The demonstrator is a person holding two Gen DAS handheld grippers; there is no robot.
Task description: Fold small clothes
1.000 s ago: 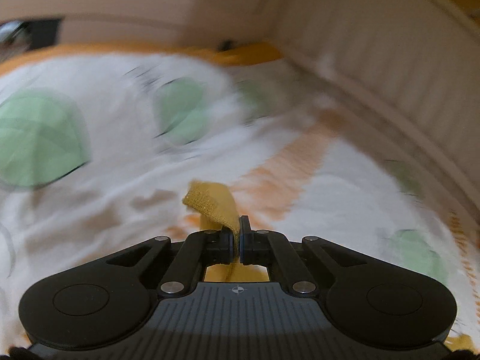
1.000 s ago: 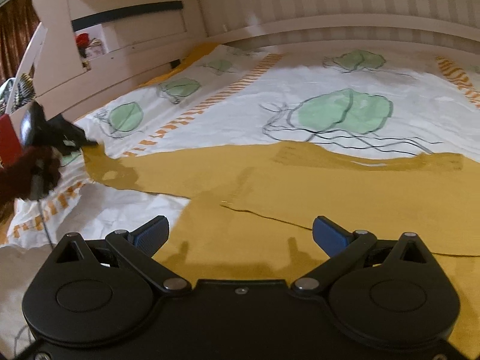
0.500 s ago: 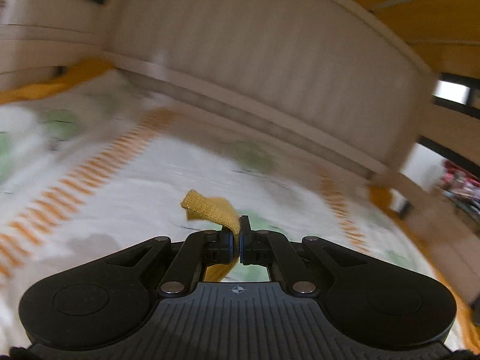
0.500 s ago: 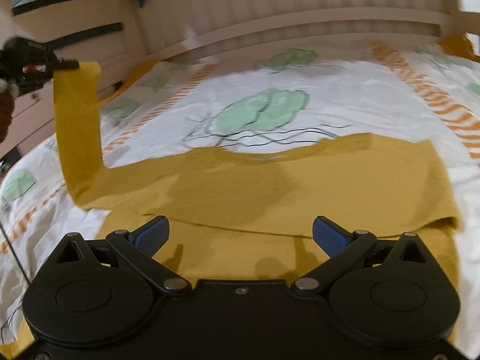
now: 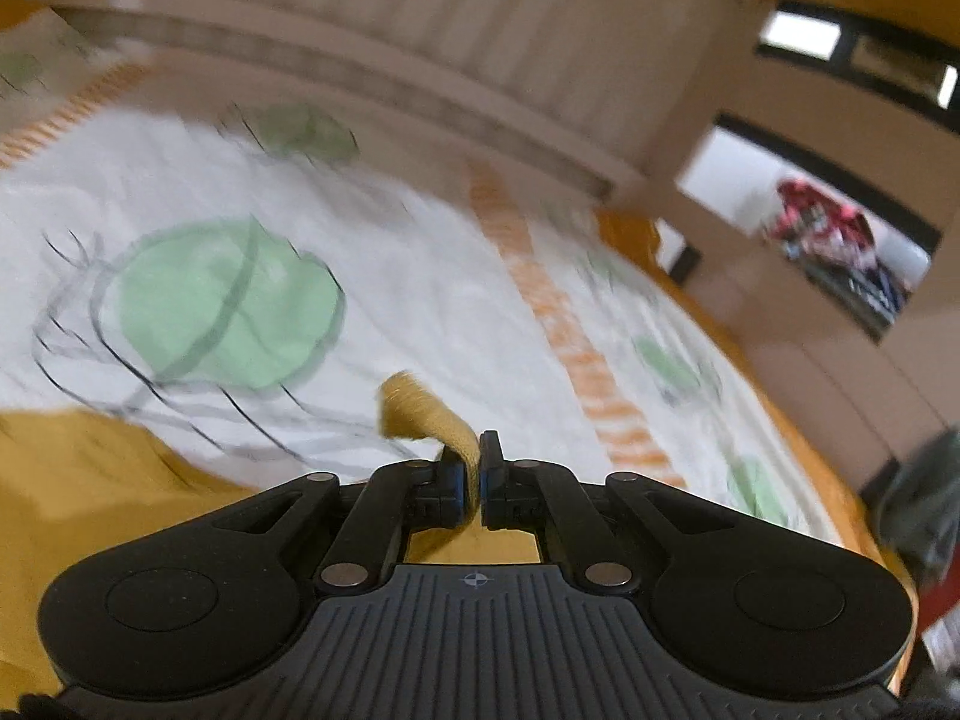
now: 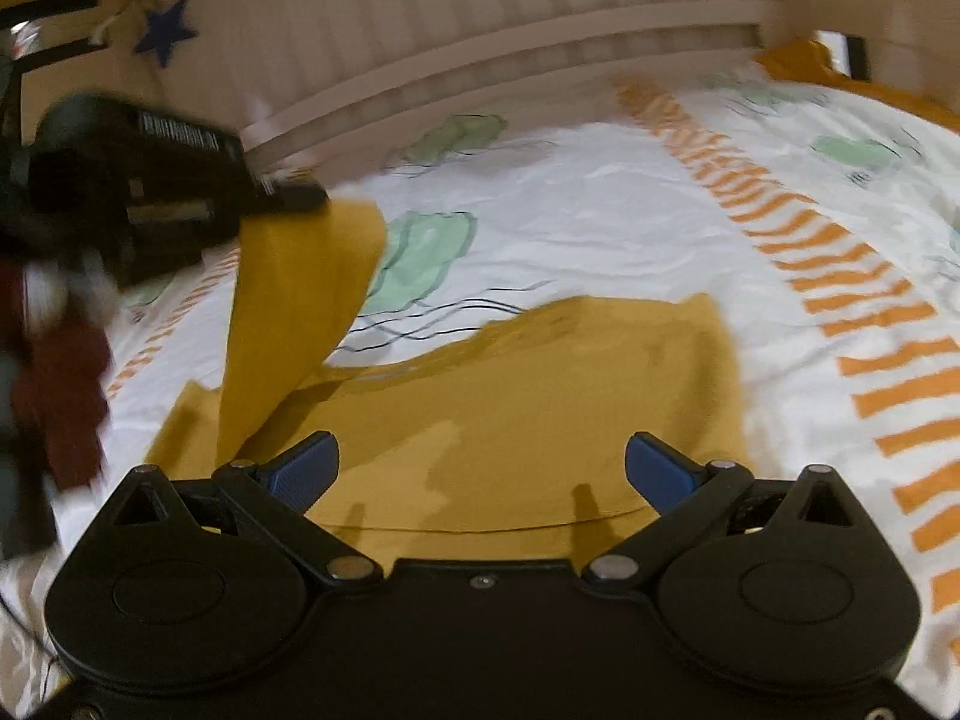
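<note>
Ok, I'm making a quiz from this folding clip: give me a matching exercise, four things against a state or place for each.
Things:
1. left gripper
2. right gripper
3. mustard garment
4. blue star

States or places:
a. on the slatted headboard
b. jaws wide apart, nothing between them
c. partly flat on the bedsheet, one strip lifted
d. jaws just opening, mustard cloth pinched between them

Pairs: 1-d, 2-b, 3-c, 4-a
</note>
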